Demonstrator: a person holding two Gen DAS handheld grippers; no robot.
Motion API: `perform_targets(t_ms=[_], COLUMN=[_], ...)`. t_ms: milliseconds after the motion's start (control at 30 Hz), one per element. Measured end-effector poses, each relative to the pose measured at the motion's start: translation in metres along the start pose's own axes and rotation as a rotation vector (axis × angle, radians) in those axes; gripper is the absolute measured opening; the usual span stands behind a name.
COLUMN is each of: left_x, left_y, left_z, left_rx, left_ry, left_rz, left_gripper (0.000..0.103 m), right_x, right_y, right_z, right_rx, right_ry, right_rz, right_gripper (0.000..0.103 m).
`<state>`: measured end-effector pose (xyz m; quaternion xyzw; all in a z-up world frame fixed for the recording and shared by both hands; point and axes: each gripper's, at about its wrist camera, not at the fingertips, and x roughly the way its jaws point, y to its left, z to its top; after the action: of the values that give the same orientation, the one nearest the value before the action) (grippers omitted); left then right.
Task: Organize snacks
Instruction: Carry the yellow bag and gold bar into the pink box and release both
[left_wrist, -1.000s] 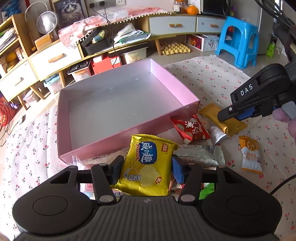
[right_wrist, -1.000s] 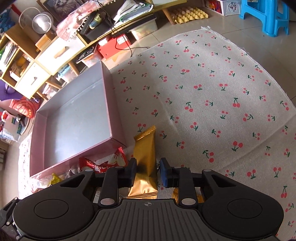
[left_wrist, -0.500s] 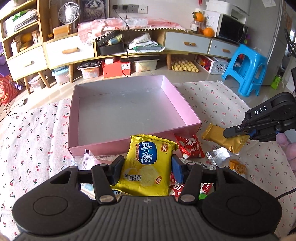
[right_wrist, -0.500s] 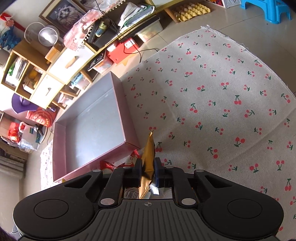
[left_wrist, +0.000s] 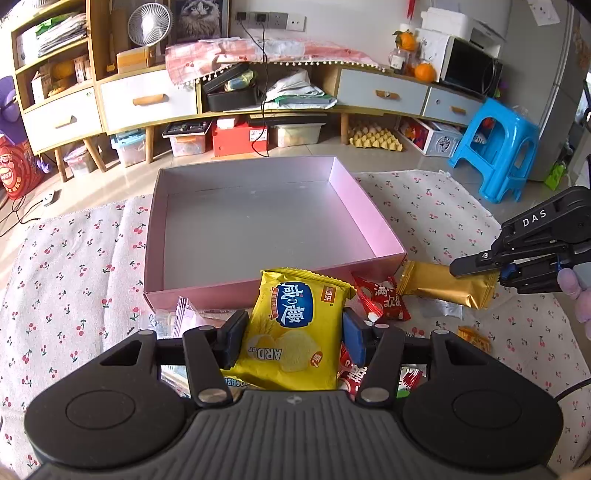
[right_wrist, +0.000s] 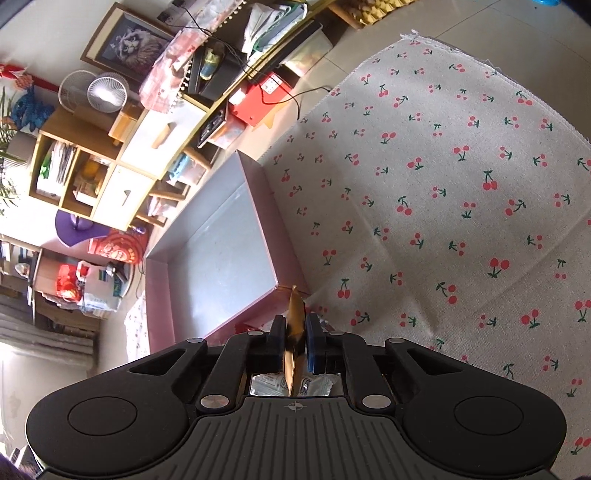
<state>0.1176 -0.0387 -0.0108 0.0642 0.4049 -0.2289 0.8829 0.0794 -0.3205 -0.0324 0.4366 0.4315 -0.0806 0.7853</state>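
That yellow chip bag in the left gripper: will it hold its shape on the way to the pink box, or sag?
The yellow chip bag looks puffed with air, so it is probably light and should hold its shape. The left gripper pinches its glossy sides, so it might slip or crush. The pink box sits just ahead.

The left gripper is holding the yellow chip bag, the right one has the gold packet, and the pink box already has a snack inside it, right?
Not quite. The pink box has nothing inside; the left wrist view shows its bare grey floor. The rest is right: the left gripper holds the yellow chip bag, and the right gripper pinches the gold packet.
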Motion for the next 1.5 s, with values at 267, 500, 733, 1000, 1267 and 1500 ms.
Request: perform_targets(t_ms=[267, 500, 733, 1000, 1267, 1500], left_x=[0.003, 0.003, 0.004, 0.006, -0.004, -0.018], left_y=[-0.002, -0.001, -0.001, -0.002, -0.002, 0.009], left_z=[-0.003, -0.006, -0.008, -0.008, -0.01, -0.003], left_rx=[0.017, 0.019, 0.023, 0.025, 0.02, -0.015], left_ry=[0.038, 0.05, 0.059, 0.062, 0.04, -0.001], left_rz=[0.002, 0.007, 0.014, 0.024, 0.024, 0.038], left_gripper=[0.05, 0.05, 0.05, 0.05, 0.05, 0.05], right_x=[0.028, 0.04, 0.049, 0.052, 0.042, 0.011], right_y=[0.015, 0.006, -0.005, 0.017, 0.023, 0.023], right_z=[-0.02, -0.022, -0.023, -0.032, -0.039, -0.04], right_rx=[-0.129, -0.082, -0.016, -0.097, -0.113, -0.047], right_ry=[0.131, 0.139, 0.116, 0.059, 0.034, 0.007], right_rz=[-0.107, -0.073, -0.035, -0.111, -0.149, -0.065], right_gripper=[0.018, 0.026, 0.039, 0.041, 0.031, 0.031])
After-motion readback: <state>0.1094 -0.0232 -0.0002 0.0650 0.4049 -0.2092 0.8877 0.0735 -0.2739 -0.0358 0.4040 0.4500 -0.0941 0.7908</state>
